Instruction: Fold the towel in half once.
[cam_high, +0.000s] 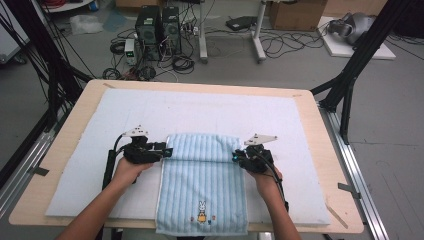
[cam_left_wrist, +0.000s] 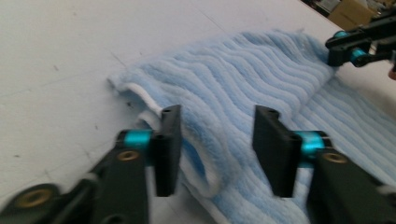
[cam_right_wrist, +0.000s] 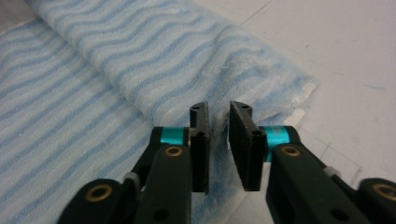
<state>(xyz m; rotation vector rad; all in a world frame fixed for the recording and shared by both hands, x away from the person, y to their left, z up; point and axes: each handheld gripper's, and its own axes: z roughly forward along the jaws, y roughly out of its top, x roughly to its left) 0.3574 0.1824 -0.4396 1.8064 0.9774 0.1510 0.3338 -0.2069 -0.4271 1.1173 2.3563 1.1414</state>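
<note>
Light blue striped towel (cam_high: 202, 172) spread on the white pad (cam_high: 90, 150) covering the wooden worktop (cam_high: 327, 165), at the middle of the near edge. Far end folded back over itself into a doubled band across the towel's width; near end hanging a little over the worktop's near edge, with a small rabbit picture (cam_high: 201, 210) stitched close to that end.

Left gripper (cam_high: 162, 150) at the left end of the folded band, held in the left hand (cam_high: 131, 167), pointing toward the towel from the worktop's left side. In the left gripper view, fingers (cam_left_wrist: 169, 147) spread well apart, released, with the towel's folded corner (cam_left_wrist: 154, 100) lying between and beyond them and no pad pressing on the cloth. White hem of the towel visible at that corner, layers slightly parted.

Right gripper (cam_high: 239, 156) at the right end of the same fold, held in the right hand (cam_high: 267, 180), pointing in from the worktop's right side. In the right gripper view, fingers (cam_right_wrist: 201, 140) only narrowly apart, a slim gap between the pads, the towel's folded edge (cam_right_wrist: 261, 88) just beyond the tips and nothing pinched between them. Released as well, though far less wide than the left.

Both grippers low, just above or on the cloth; contact of the undersides with the towel not clear. Right gripper also visible at the far end of the fold in the left gripper view (cam_left_wrist: 355, 46).
</note>
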